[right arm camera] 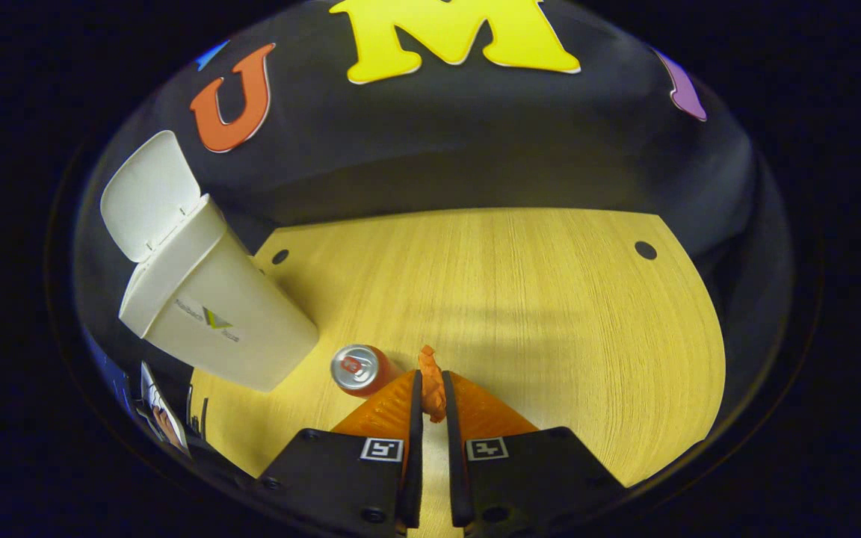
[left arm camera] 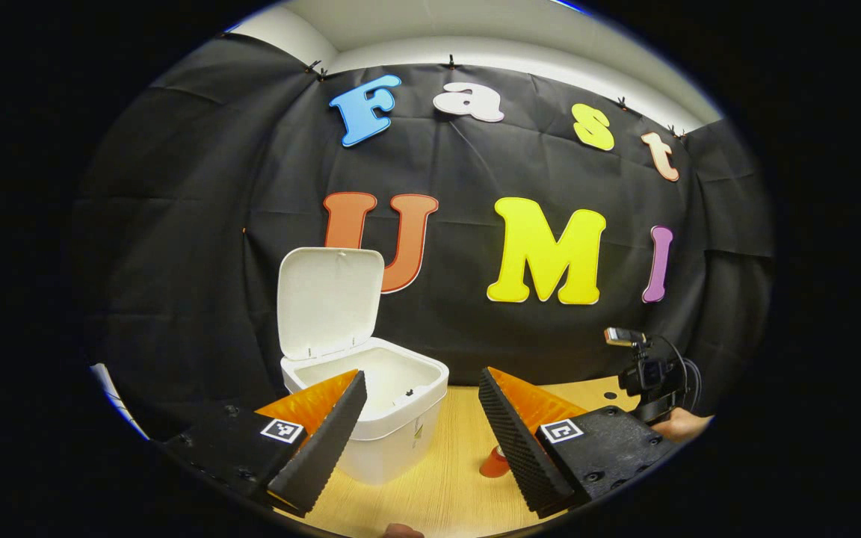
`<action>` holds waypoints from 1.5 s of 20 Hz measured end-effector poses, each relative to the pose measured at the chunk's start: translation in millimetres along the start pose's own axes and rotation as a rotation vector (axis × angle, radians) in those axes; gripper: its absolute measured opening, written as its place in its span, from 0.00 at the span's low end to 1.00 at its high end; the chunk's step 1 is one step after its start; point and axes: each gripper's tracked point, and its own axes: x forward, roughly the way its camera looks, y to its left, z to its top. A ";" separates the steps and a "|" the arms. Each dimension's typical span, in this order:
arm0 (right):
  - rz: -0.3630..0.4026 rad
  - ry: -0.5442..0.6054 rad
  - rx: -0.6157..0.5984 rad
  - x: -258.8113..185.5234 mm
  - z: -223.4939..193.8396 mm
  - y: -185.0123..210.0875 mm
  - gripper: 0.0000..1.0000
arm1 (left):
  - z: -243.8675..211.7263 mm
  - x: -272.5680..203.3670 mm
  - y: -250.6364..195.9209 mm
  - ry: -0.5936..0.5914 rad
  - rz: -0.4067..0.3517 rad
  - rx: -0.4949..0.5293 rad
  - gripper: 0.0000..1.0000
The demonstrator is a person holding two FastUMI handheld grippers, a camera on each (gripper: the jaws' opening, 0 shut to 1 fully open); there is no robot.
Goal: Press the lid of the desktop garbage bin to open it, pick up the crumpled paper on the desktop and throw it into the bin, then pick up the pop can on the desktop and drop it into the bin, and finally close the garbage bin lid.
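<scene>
My left tongs (left arm camera: 421, 403) are spread wide with nothing between them, held above the near part of the wooden surface (left arm camera: 453, 478) and looking toward the booth's back wall. Past my left finger stands the white garbage bin (left arm camera: 393, 418), near the far left part of the surface, its lid (left arm camera: 329, 299) flipped up and standing almost upright at the back, so the inside is open to view. Between the two fingers, low on the surface, a bit of the pop can (left arm camera: 494, 463) peeks out just beside my right finger. Farther right, near the right edge, I see my other tool's dark body with a hand behind it.

My right tongs (right arm camera: 431, 396) are pressed nearly together, pinching the crumpled paper (right arm camera: 431, 385), an orange wad that sticks out past the fingertips. They sit at the near edge of the surface (right arm camera: 535, 299). The pop can (right arm camera: 359, 368) stands upright just left of the paper, its silver top facing up; I cannot tell whether it touches my finger. The garbage bin (right arm camera: 214, 321) is to the can's left, close beside it, lid (right arm camera: 150, 194) open.
</scene>
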 end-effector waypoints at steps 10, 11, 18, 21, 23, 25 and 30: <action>0.239 -0.207 -0.133 -49.5 84.2 158.0 0.16 | 6.6 -7.7 20.1 0.001 0.003 -0.022 0.99; 0.256 -0.208 -0.141 -51.5 86.5 172.7 0.16 | 8.2 -8.0 22.9 -0.002 0.004 -0.023 0.99; 0.369 -0.241 -0.165 -49.5 107.6 250.3 0.15 | 19.2 -15.0 42.5 -0.023 0.022 -0.025 0.99; 0.425 -0.240 -0.173 -40.6 116.7 282.6 0.15 | 21.3 -15.7 47.3 -0.023 0.030 -0.018 0.99; 0.445 -0.243 -0.196 -29.3 121.6 299.5 0.15 | 24.0 -16.3 48.1 -0.023 0.031 -0.012 0.99; 0.436 -0.262 -0.247 -14.7 126.1 313.7 0.16 | 28.8 -14.0 49.1 -0.030 0.034 -0.012 0.99; 0.397 -0.288 -0.326 12.8 132.7 333.8 0.18 | 33.0 -11.4 49.7 -0.037 0.041 -0.030 0.99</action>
